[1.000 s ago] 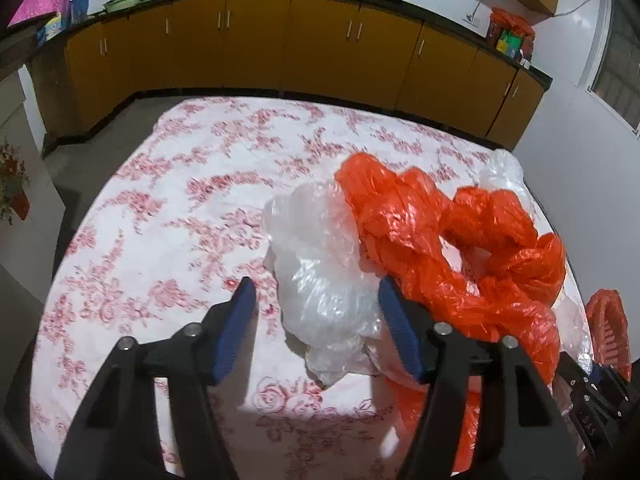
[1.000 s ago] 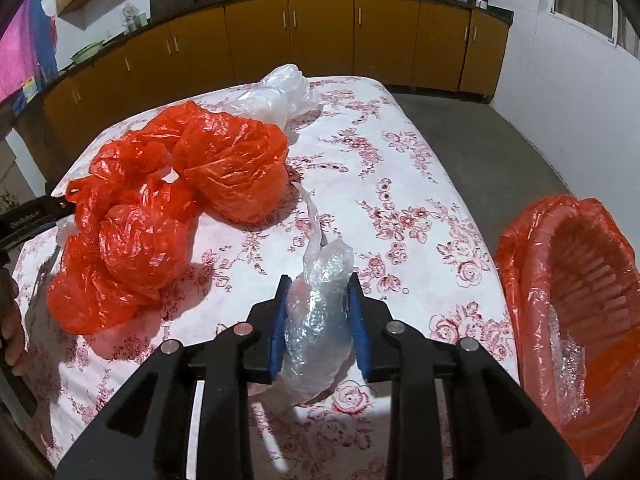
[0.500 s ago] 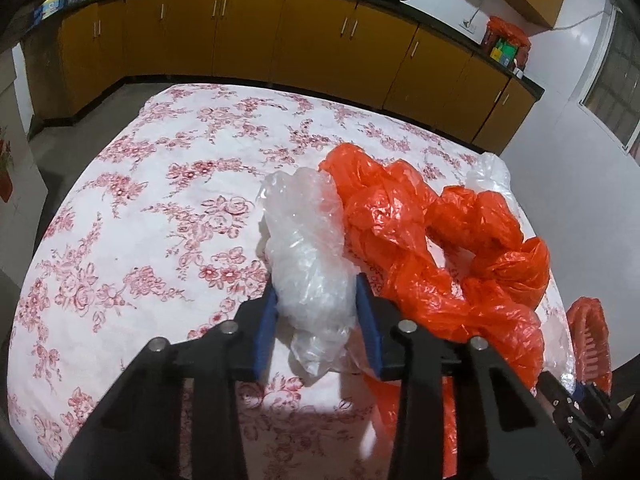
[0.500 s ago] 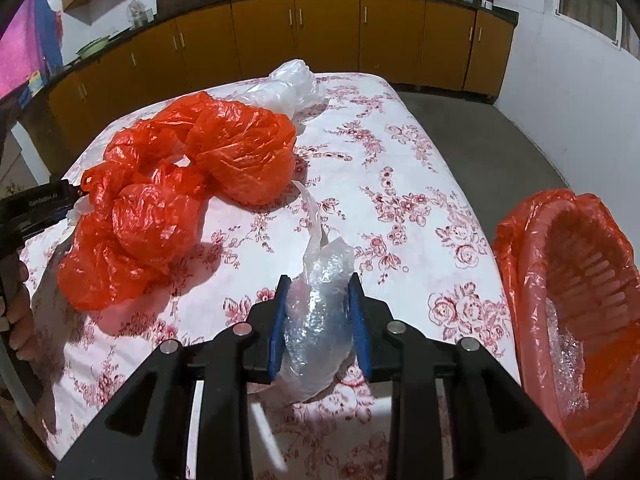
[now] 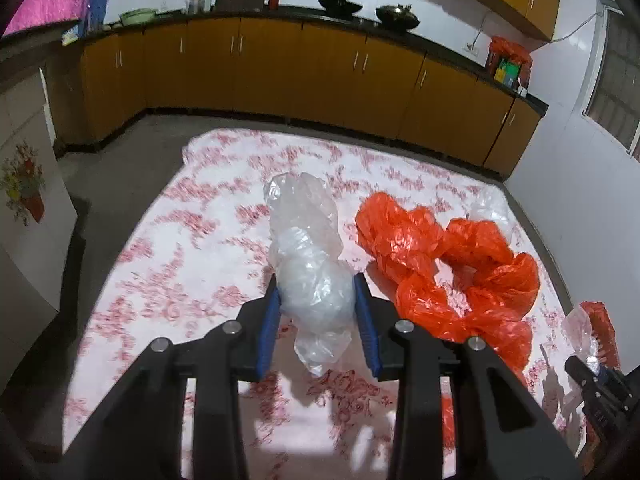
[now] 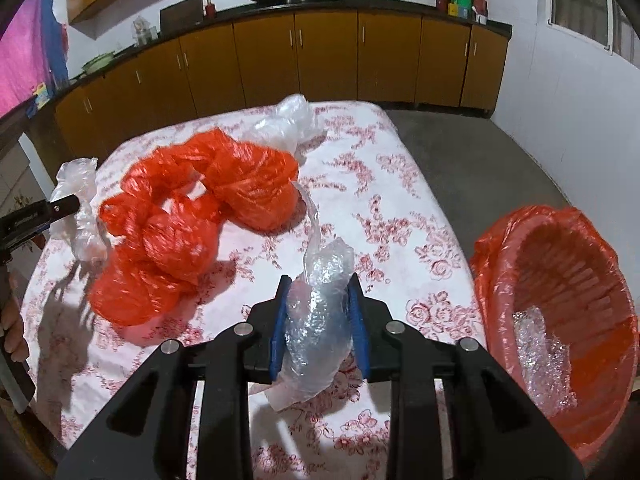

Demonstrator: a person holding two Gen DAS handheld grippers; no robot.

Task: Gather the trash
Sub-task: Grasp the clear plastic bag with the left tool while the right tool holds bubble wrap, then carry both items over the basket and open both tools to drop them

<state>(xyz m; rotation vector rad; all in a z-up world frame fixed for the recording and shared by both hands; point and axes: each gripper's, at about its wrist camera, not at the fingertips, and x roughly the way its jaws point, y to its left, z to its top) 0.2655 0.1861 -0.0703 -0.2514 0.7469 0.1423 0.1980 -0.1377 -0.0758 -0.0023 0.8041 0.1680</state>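
Note:
My left gripper [image 5: 318, 312] is shut on a crumpled clear plastic bag [image 5: 308, 256] and holds it above the flowered table [image 5: 192, 248]. My right gripper [image 6: 318, 320] is shut on a wad of clear bubble wrap [image 6: 320, 312], held above the table's right side [image 6: 400, 208]. A heap of orange plastic bags [image 5: 448, 276] lies on the table; it also shows in the right wrist view [image 6: 192, 224]. An orange-lined bin [image 6: 560, 312] stands off the table's right edge, with some bubble wrap inside.
Another clear plastic bag [image 6: 288, 120] lies at the table's far end behind the orange heap. Yellow kitchen cabinets [image 5: 280, 68] run along the far wall. Grey floor [image 6: 480, 152] surrounds the table. A white wall [image 6: 580, 100] is at the right.
My left gripper closed on the clear plastic bag and lifted it off the table, away from the orange heap. My right gripper kept its hold on the bubble wrap and rose slightly.

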